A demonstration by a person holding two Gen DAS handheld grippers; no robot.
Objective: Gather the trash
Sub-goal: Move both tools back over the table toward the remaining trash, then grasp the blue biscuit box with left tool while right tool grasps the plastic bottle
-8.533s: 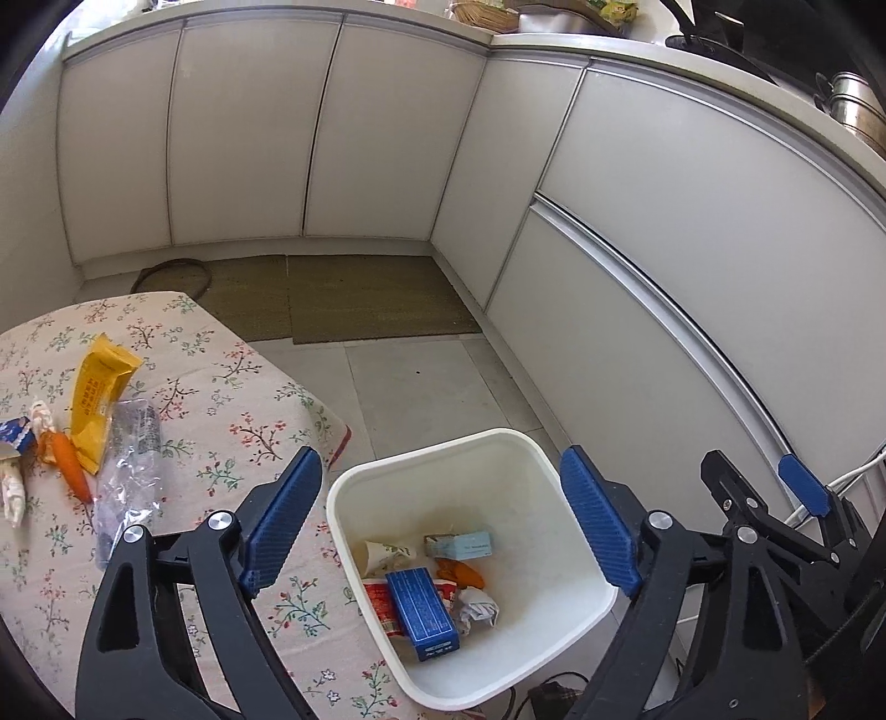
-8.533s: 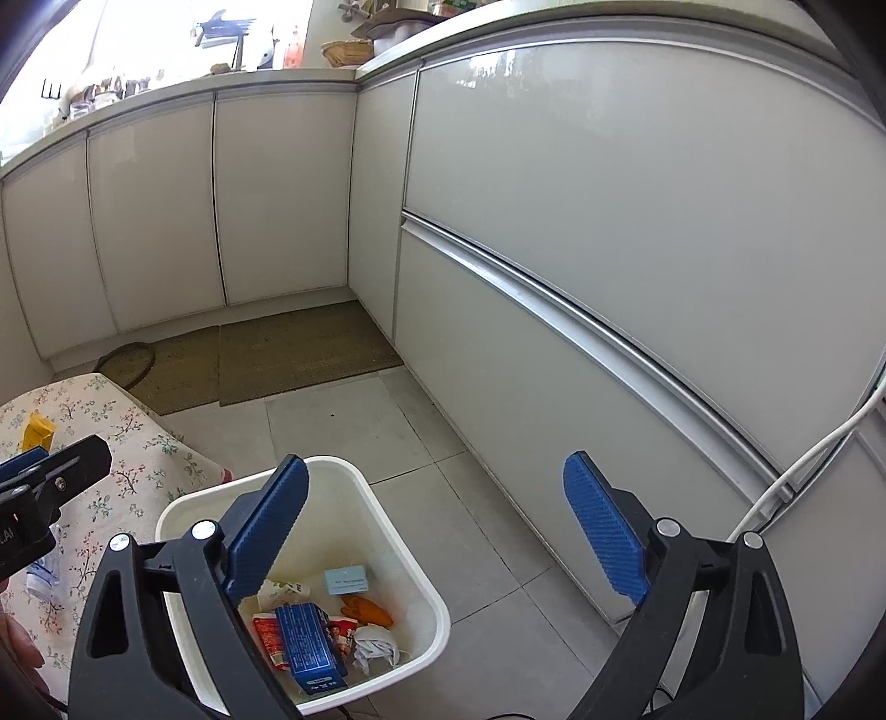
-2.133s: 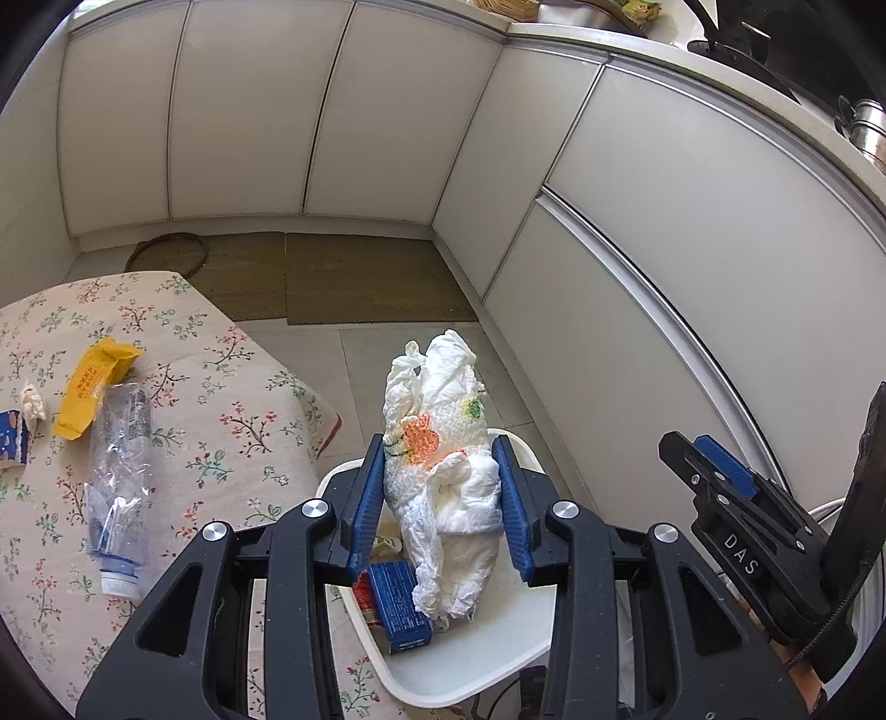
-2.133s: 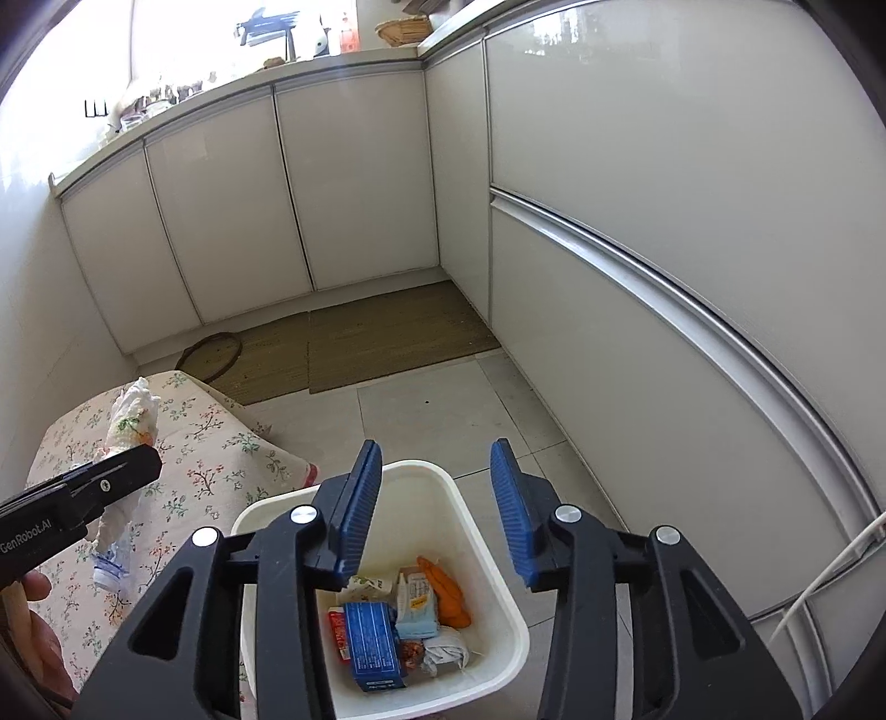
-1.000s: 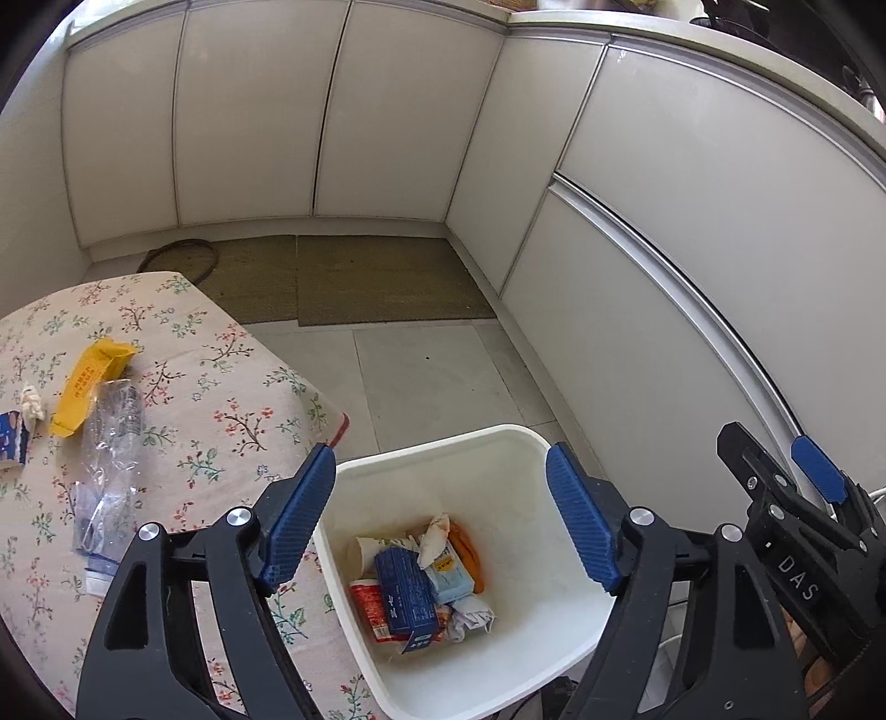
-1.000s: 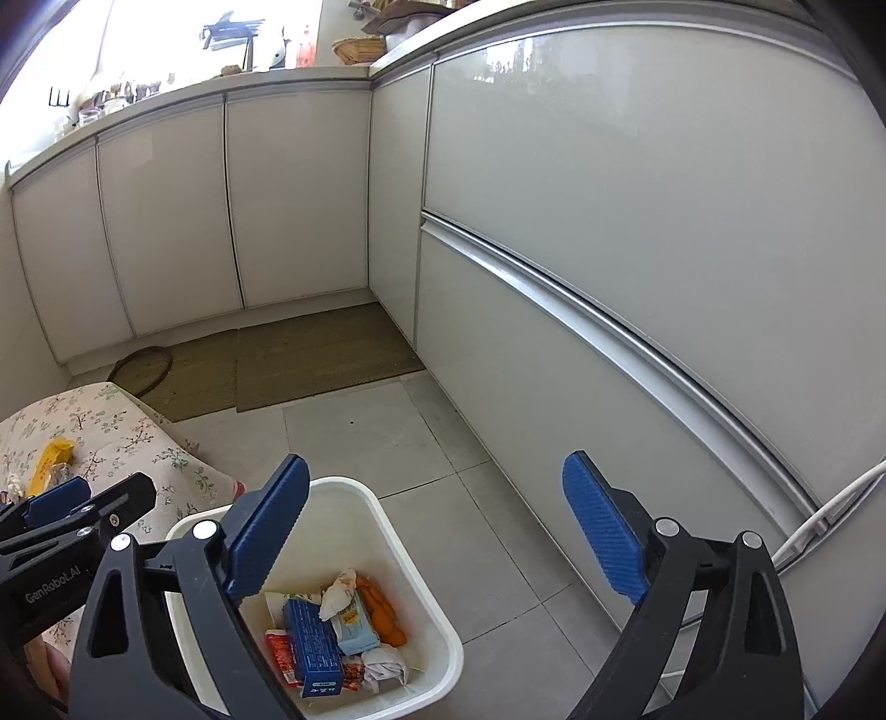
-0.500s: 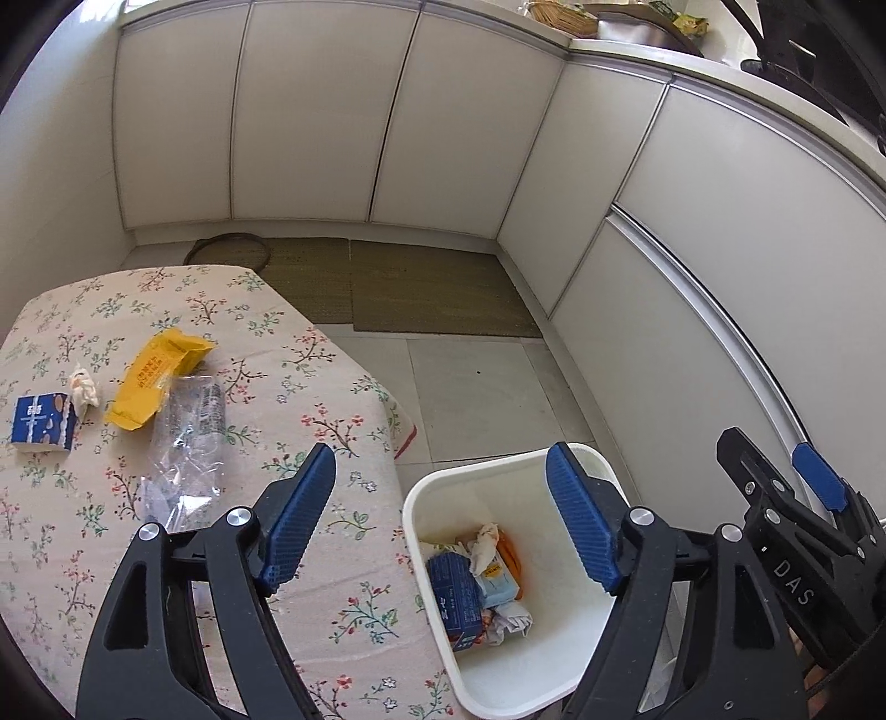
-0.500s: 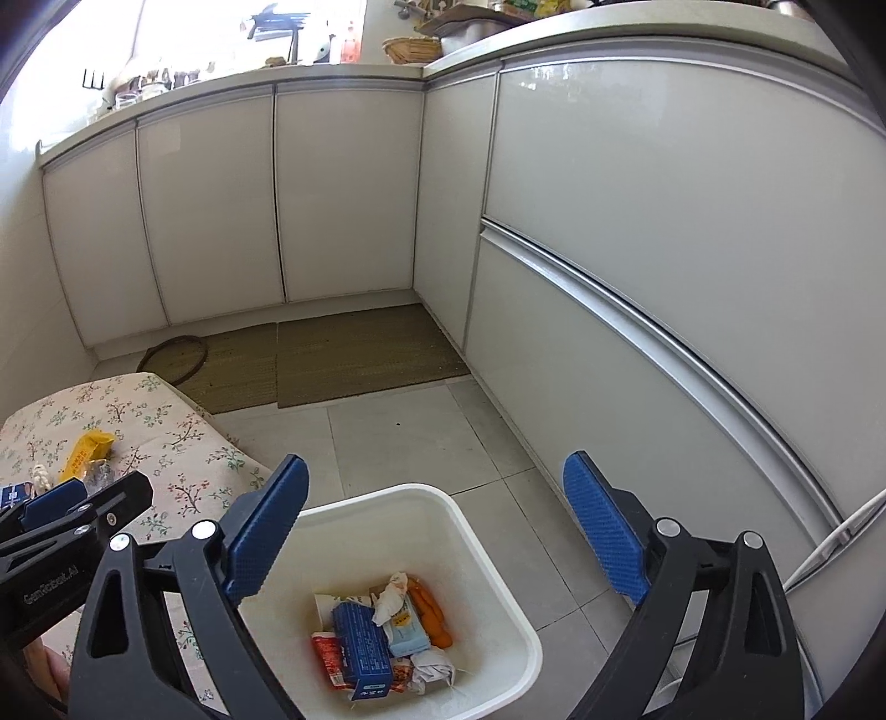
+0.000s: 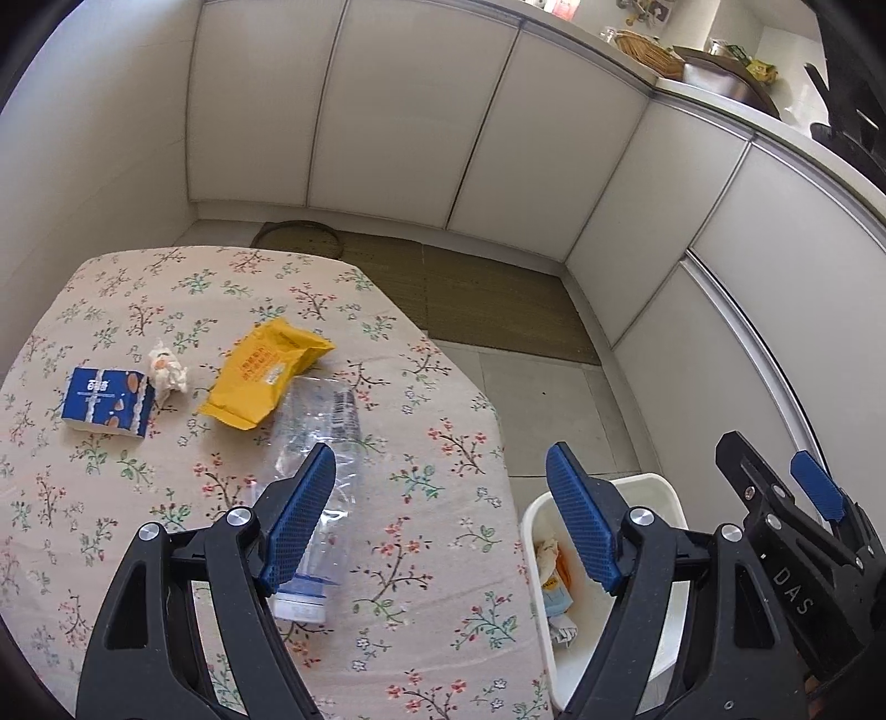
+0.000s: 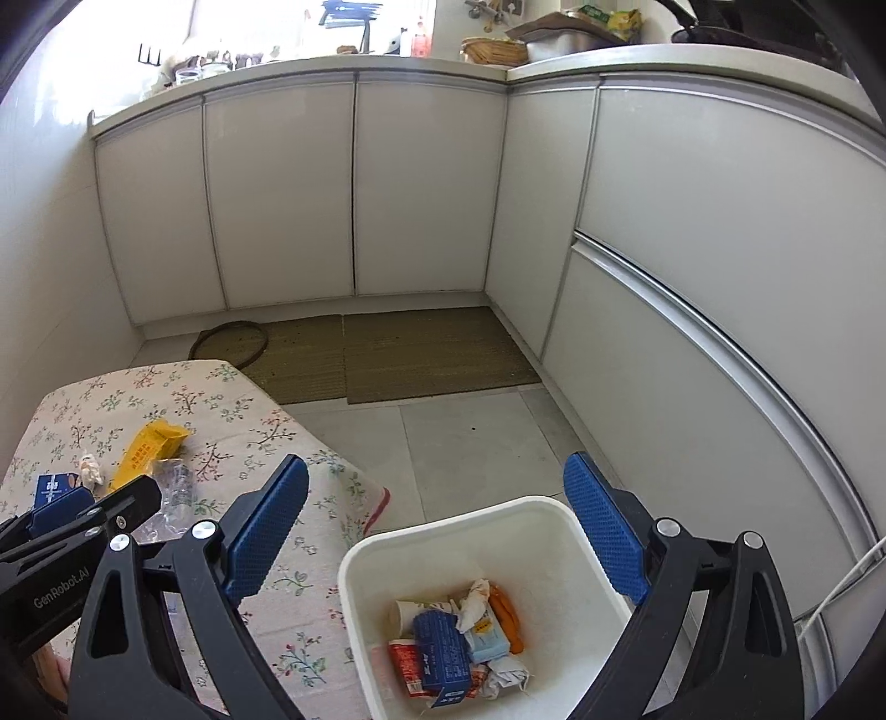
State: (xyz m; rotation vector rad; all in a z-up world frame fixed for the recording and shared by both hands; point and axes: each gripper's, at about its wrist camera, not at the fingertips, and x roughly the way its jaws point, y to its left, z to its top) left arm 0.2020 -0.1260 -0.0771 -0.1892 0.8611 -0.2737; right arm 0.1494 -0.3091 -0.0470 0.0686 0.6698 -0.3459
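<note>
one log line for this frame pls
left gripper: open, empty | right gripper: open, empty | table: bottle, yellow packet, blue box | bin: holds trash

Clear plastic bottle (image 9: 318, 459): lower half screened by left tool (image 9: 440, 515) finger; cap end partly covered.
White bin (image 9: 662, 490): near wall hidden behind tool frame; contents mostly out of sight in left wrist view.
Bin trash (image 10: 459, 637): print on wrappers too small to read.
Blue carton (image 10: 52, 487): partly covered by the other tool's tip in right wrist view.
Tabletop (image 9: 111, 310): cut off at left and bottom picture edges.
Counter clutter (image 10: 498, 47): overexposed, unidentifiable.
Right tool (image 10: 437, 531): handle cropped at bottom edge.
</note>
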